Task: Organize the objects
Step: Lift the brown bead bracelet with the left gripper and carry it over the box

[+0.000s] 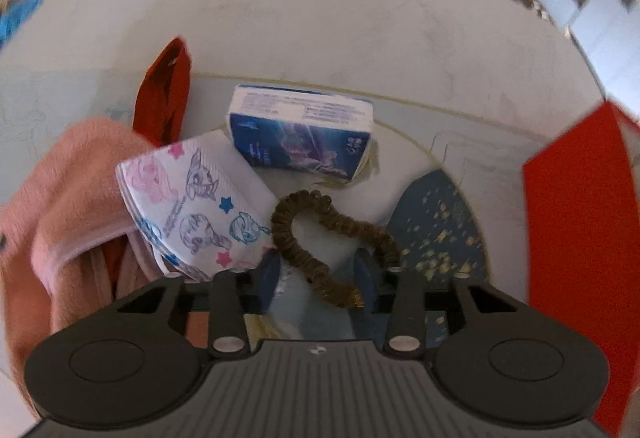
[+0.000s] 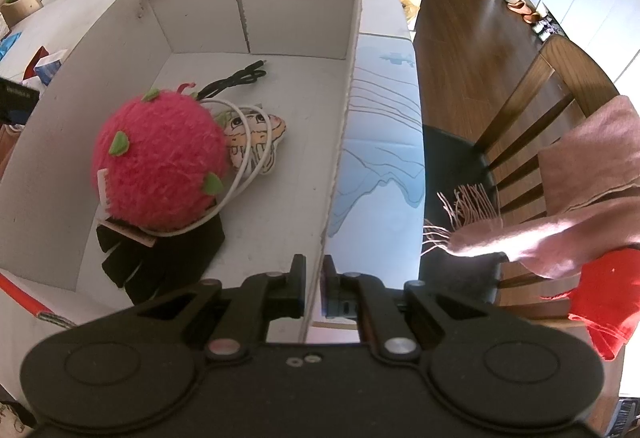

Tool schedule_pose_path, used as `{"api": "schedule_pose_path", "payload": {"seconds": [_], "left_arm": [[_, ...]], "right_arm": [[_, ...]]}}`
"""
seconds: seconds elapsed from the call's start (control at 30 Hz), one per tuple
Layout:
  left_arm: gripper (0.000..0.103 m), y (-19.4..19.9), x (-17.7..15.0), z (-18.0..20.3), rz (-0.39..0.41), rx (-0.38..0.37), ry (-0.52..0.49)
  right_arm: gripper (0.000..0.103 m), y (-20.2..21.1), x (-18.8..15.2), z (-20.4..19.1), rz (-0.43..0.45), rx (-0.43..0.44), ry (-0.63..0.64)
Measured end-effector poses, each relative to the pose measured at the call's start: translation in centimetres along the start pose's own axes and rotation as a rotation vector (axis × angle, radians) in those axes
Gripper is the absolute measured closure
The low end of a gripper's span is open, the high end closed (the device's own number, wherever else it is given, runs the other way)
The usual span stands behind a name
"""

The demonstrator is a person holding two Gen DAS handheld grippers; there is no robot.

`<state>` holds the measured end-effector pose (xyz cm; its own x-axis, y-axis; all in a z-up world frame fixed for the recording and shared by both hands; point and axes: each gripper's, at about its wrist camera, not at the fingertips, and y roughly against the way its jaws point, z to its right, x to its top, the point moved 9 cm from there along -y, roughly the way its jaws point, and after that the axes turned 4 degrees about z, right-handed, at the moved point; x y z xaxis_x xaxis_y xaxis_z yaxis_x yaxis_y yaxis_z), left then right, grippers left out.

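In the left wrist view a brown scrunchie (image 1: 320, 222) lies on the table. Its near loop sits between the blue pads of my left gripper (image 1: 318, 264), which stands open; the band runs against the right pad (image 1: 366, 274), with a gap to the left one. A cartoon-print face mask (image 1: 192, 206) and a blue tissue pack (image 1: 300, 130) lie just beyond. My right gripper (image 2: 314, 278) is shut on the right wall of the white cardboard box (image 2: 348, 86). Inside the box are a pink plush ball (image 2: 156, 162), a white cable (image 2: 256, 142), a black cable (image 2: 236, 78) and black gloves (image 2: 160, 258).
A pink cloth (image 1: 72, 198) and a red cloth (image 1: 164, 98) lie left of the mask. The box's red outer side (image 1: 580, 218) stands at the right. A wooden chair (image 2: 532, 126) draped with a pink scarf (image 2: 560, 198) stands beside the table edge.
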<state>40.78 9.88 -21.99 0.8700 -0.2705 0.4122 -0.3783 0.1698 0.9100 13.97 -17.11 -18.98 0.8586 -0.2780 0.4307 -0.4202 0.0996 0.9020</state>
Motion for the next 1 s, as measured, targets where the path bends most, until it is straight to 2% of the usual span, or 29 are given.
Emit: {"api": "schedule_pose_path", "payload": {"seconds": [0.07, 0.13, 0.2, 0.33, 0.7, 1.0], "left_arm": [[0.073, 0.0, -0.1, 0.2, 0.009, 0.019, -0.041], [0.088, 0.0, -0.2, 0.0, 0.021, 0.034, -0.063], [0.095, 0.1, -0.3, 0.0, 0.029, 0.032, -0.086], [0.097, 0.9, -0.4, 0.0, 0.073, 0.005, -0.126], [0.097, 8.3, -0.1, 0.7, 0.182, -0.153, -0.158], [0.097, 15.3, -0.1, 6.2, 0.265, -0.329, -0.258]], "right_arm": [[0.097, 0.0, 0.0, 0.0, 0.000, 0.000, 0.000], [0.097, 0.0, 0.0, 0.0, -0.001, 0.000, 0.001], [0.097, 0.0, 0.0, 0.0, -0.001, 0.000, 0.001], [0.097, 0.0, 0.0, 0.0, 0.000, 0.000, 0.001], [0.097, -0.1, 0.0, 0.0, 0.004, -0.003, 0.005], [0.098, 0.0, -0.1, -0.2, 0.008, -0.007, 0.012]]}}
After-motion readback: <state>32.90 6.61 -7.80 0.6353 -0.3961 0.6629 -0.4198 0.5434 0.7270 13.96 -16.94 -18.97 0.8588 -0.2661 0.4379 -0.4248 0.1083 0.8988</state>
